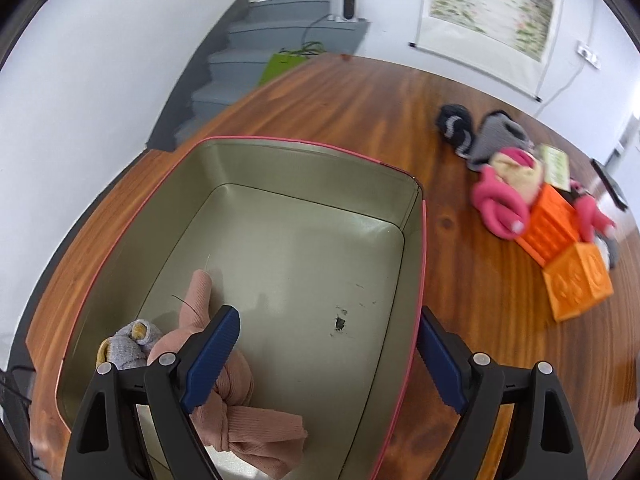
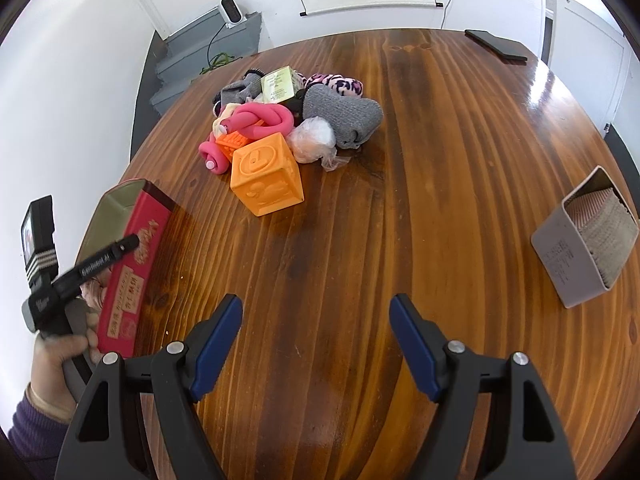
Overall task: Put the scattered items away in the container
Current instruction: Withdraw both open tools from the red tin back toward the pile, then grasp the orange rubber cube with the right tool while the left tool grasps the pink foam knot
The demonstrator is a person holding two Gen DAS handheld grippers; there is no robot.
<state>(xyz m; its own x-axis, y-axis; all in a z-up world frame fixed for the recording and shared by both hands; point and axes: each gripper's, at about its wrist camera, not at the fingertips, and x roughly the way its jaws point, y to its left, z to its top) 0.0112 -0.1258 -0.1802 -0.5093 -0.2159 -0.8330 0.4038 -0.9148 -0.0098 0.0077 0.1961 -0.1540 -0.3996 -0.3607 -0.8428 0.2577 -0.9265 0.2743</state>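
A red tin box (image 1: 420, 264) with a dull gold inside stands on the wooden table. In it lie a knotted pink cloth (image 1: 236, 420) and a small grey and yellow sock (image 1: 128, 344). My left gripper (image 1: 328, 356) hangs open over the box's near right side, its right finger outside the box wall, nothing between the jaws. To the right lies the pile of items: an orange cube (image 2: 267, 174), a pink foam loop (image 2: 260, 120), grey socks (image 2: 344, 116), a crumpled plastic bag (image 2: 312, 140). My right gripper (image 2: 316, 344) is open over bare table, well short of the pile.
A grey holder (image 2: 580, 248) with a ribbed insert stands at the right of the table. A black phone (image 2: 496, 46) lies at the far edge. A person's hand (image 2: 60, 356) holds the left gripper beside the red box (image 2: 132, 264). Grey stairs (image 1: 240, 64) lie beyond the table.
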